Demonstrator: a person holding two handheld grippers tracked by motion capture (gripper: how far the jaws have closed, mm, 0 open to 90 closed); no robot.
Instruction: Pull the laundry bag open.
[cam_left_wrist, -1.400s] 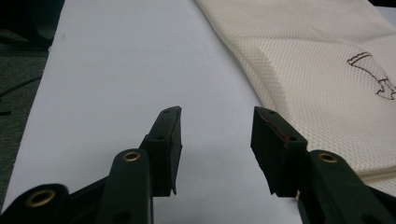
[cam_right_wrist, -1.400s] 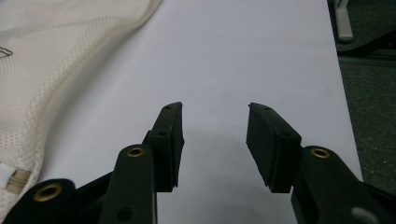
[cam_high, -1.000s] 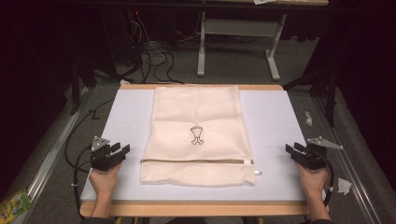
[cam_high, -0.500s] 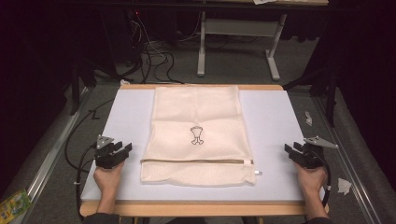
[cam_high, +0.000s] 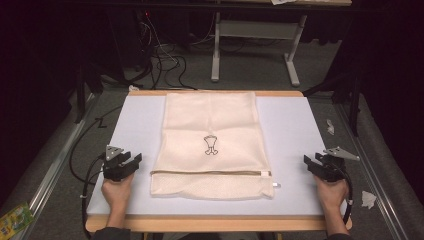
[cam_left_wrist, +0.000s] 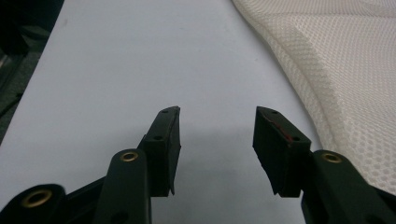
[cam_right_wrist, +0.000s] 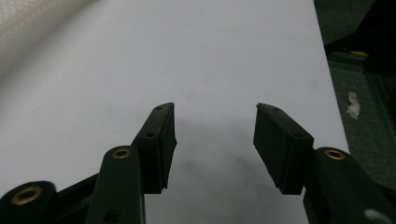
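Mesh laundry bag (cam_high: 212, 145) lies flat in the middle of the pale surface (cam_high: 295, 125), zipper end toward the person, small printed mark on its upper layer, untouched by either claw. Left claw (cam_high: 131, 161) sits just beside the bag's near-left corner; in the left gripper view its jaws stand apart with bare surface between them and the bag's mesh edge (cam_left_wrist: 327, 79) running up the right side. Right claw (cam_high: 310, 162) sits well apart from the bag, near the right edge of the surface; its jaws have just been opening and now gape wide, nothing between them, only white surface (cam_right_wrist: 210, 60) ahead. Left jaws have also just been opening a little, empty too.

Compared with a second ago: left hand has crept slightly in toward the bag's corner, right hand sits where it was, bag has not shifted or wrinkled. Reading: both claws are being readied for a grab, left likely at the near corner. No contact yet, so handling of the bag is not started. Right claw has the longer reach to make.
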